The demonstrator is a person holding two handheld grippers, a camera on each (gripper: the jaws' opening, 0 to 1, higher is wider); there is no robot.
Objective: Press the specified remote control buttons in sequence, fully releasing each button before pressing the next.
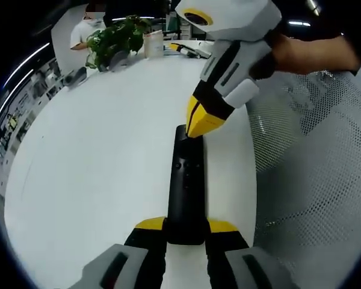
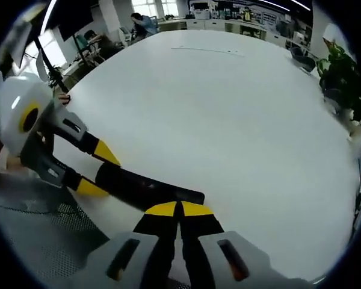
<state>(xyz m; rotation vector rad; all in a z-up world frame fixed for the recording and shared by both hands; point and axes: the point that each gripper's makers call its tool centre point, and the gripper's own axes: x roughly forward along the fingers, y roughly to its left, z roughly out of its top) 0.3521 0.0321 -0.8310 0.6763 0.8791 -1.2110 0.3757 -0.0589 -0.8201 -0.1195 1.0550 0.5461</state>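
Note:
A long black remote control lies along the white table, its near end clamped between the yellow tips of my left gripper. My right gripper comes down from the upper right with its tips together, touching the remote's far end. In the right gripper view my right gripper is shut, its tips right at the end of the remote, and the left gripper holds the remote's other end from the left.
A potted plant and a white cup stand at the table's far edge, with a person behind. A mesh chair back lies to the right. Wide bare tabletop stretches ahead, with desks and people beyond.

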